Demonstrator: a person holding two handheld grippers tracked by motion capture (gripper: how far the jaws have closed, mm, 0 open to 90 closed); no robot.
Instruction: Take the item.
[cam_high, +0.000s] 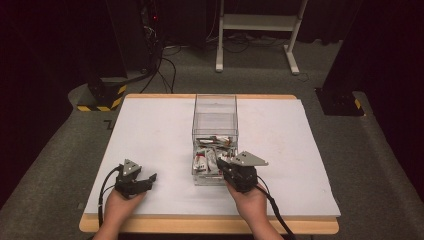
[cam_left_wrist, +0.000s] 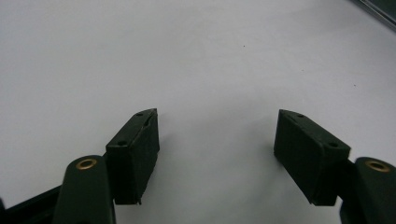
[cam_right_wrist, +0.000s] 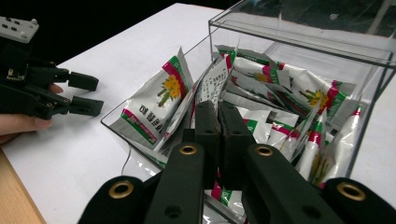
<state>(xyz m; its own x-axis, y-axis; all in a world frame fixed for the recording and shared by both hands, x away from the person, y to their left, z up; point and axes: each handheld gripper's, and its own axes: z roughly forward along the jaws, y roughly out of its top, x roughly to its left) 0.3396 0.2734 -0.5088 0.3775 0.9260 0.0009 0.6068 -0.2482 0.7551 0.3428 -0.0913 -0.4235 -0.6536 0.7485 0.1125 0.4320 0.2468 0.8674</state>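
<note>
A clear plastic box (cam_high: 215, 107) stands mid-table, its near half holding several white sachets (cam_high: 207, 160) printed with a yellow flower and red and green bands. My right gripper (cam_high: 222, 162) reaches over the box's near wall into the pile. In the right gripper view its jaws are pressed together (cam_right_wrist: 217, 109), and a sachet with printed text (cam_right_wrist: 211, 81) rises upright from their tips, apparently pinched by its edge. My left gripper (cam_high: 150, 181) rests low on the white table left of the box, open, with bare tabletop between its pads (cam_left_wrist: 217, 135).
The white board (cam_high: 150, 130) lies on a wooden tabletop (cam_high: 210, 225). The box's far half (cam_right_wrist: 299, 39) has no sachets in it. The left gripper (cam_right_wrist: 88, 93) lies just left of the box's near corner. Cables and a white stand (cam_high: 257, 22) are on the floor beyond.
</note>
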